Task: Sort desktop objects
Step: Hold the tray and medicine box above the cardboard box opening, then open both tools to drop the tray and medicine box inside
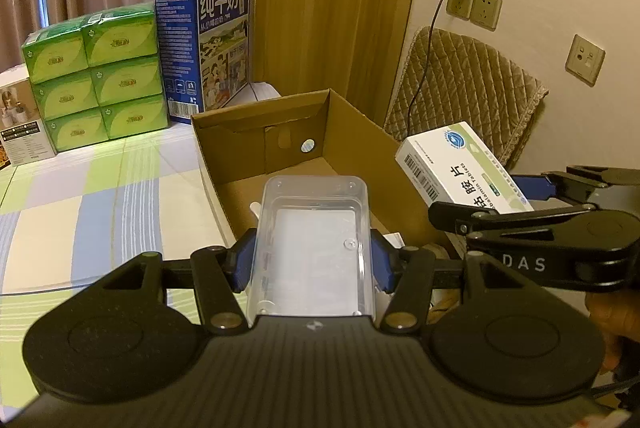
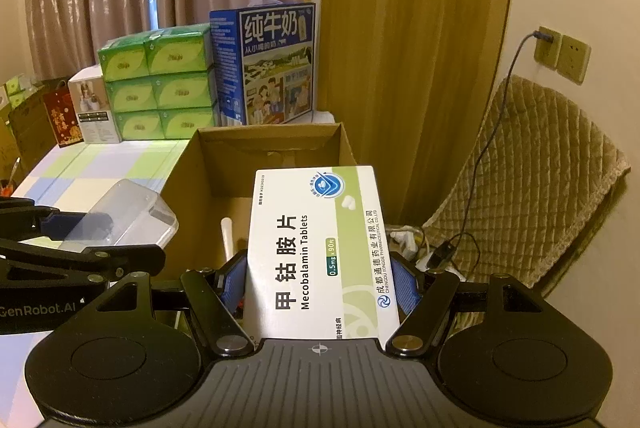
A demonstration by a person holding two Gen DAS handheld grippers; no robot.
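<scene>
My left gripper (image 1: 312,264) is shut on a clear plastic box (image 1: 314,228), held over the near edge of an open cardboard box (image 1: 260,132). Its blue pads (image 1: 242,262) press the clear box's two sides. My right gripper (image 2: 320,282) is shut on a white and green medicine carton (image 2: 320,252) marked Mecobalamin Tablets, above the same cardboard box (image 2: 272,148). In the left wrist view the medicine carton (image 1: 460,164) and right gripper (image 1: 532,200) hang at the right. In the right wrist view the clear plastic box (image 2: 128,212) and left gripper (image 2: 72,228) sit at the left.
Stacked green tissue packs (image 1: 96,72) and a blue milk carton case (image 1: 212,48) stand at the back of the checked tablecloth (image 1: 100,196). A quilted chair (image 2: 540,188) with a cable and wall sockets (image 2: 560,52) is to the right. A white stick (image 2: 228,236) lies inside the cardboard box.
</scene>
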